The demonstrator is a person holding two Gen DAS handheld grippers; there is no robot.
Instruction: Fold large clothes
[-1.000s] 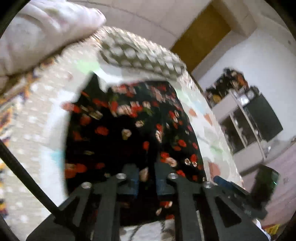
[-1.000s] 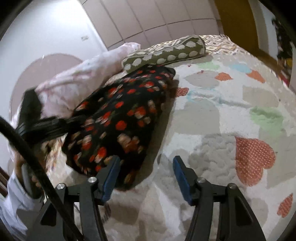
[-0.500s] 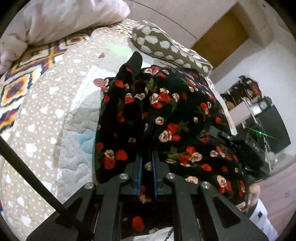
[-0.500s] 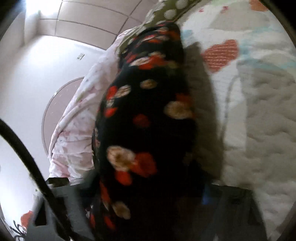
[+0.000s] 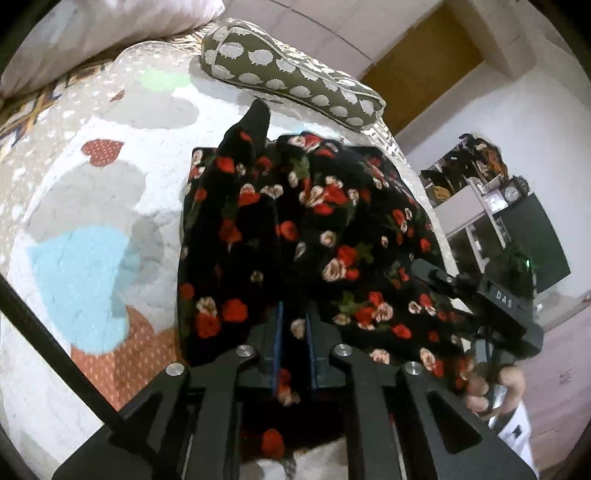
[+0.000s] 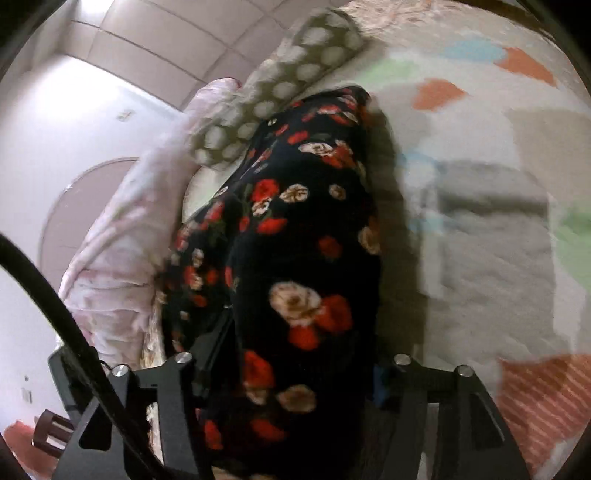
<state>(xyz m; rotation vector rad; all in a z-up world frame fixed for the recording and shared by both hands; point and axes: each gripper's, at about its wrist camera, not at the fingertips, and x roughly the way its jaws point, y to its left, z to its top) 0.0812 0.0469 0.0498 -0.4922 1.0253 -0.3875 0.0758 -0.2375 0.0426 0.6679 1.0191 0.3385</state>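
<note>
Your left gripper has its two fingers drawn close together, and a fold of the black floral garment is pinched between the blue pads. The cloth rises from the fingers and spreads forward over the quilted bedspread, which has patches in the shape of hearts in blue, grey and orange. One dark corner of the garment points up toward the olive pillow with white dots; the pillow lies just behind the garment, at the far edge of the bed. A white and pink duvet is bunched at the upper left of this view.

On the right side of the left wrist view you see your right gripper, a black body at the edge of the same garment, and below it your right hand around the handle. Behind it stands a shelf unit against the white wall.

In the right wrist view the garment hangs as a thick bundle directly in front of the camera and fills the space between the two fingers of the right gripper. The fingers stand rather far apart, with cloth covering the pads, so I cannot tell if they really press on it. The picture is blurred here. The bedspread is to the right of the bundle, and the pillow and the duvet are to the left and behind.
</note>
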